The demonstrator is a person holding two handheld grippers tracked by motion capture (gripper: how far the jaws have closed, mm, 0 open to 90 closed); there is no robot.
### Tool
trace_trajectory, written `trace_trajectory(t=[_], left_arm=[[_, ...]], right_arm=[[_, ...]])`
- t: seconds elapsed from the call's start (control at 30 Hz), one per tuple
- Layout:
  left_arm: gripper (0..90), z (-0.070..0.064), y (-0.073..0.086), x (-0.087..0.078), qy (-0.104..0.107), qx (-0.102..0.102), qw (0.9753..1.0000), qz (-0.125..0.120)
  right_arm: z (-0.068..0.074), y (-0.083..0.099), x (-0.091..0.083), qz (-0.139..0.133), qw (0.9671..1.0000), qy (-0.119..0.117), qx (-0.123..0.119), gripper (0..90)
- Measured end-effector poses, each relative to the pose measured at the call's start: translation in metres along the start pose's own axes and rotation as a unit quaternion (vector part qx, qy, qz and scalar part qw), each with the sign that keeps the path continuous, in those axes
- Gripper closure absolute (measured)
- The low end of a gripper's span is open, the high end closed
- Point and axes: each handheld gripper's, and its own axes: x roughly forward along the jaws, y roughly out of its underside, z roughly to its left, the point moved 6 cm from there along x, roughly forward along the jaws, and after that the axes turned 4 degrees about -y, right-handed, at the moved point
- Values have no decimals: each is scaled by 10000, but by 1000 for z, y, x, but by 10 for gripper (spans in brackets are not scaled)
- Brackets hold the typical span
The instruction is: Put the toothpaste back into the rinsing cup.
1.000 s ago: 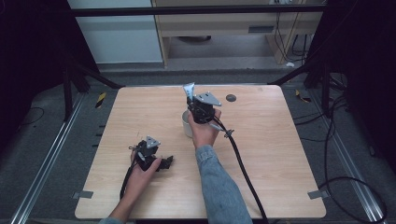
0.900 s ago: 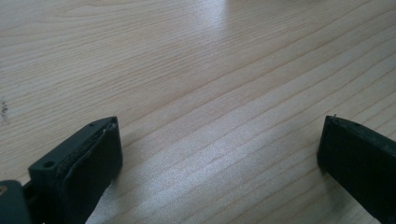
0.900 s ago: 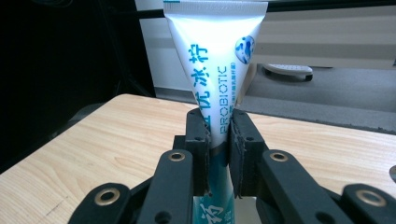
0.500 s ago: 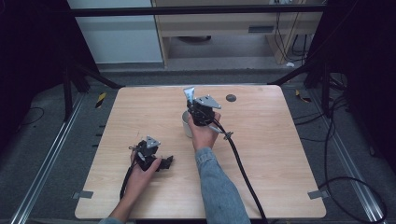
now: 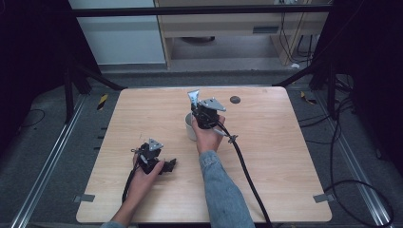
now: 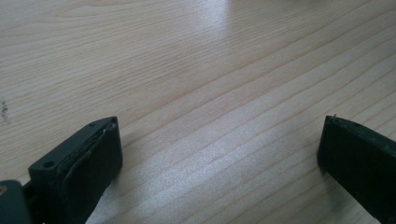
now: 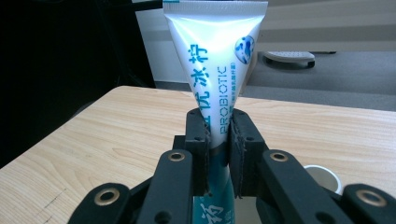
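Note:
My right gripper (image 5: 199, 107) (image 7: 218, 140) is shut on a white and teal toothpaste tube (image 7: 215, 60) (image 5: 193, 99), which stands upright with its crimped end up. It hangs just above a white cup (image 5: 191, 126) near the middle of the wooden table (image 5: 266, 142); the cup's rim (image 7: 322, 176) peeks out low beside the jaws. My left gripper (image 5: 167, 165) (image 6: 219, 154) rests near the table's front left, open, with bare wood between its wide-apart jaws.
A small dark round disc (image 5: 234, 99) lies on the table behind the right gripper. The right gripper's black cable (image 5: 244, 166) trails across the table to the front edge. Dark frame posts and floor cables surround the table.
The right gripper with the tube has shifted slightly toward the near side, over the cup. The left gripper has stayed in place.

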Motion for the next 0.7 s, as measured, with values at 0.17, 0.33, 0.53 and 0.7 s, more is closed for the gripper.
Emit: trace_trajectory(t=[0.17,0.33,0.53,0.7], left_arm=[[0,0,0,0,0,0,10000,1],[0,0,0,0,1,-1,10000,1],[0,0,0,0,0,-3,10000,1],[0,0,0,0,-3,-5,10000,2]], right_arm=[[-1,2,1,19,9999,-17,113,794],[-1,3,1,45,9999,-45,142,793],[-2,5,3,87,9997,-76,213,793],[-3,6,4,116,9996,-102,251,792]])
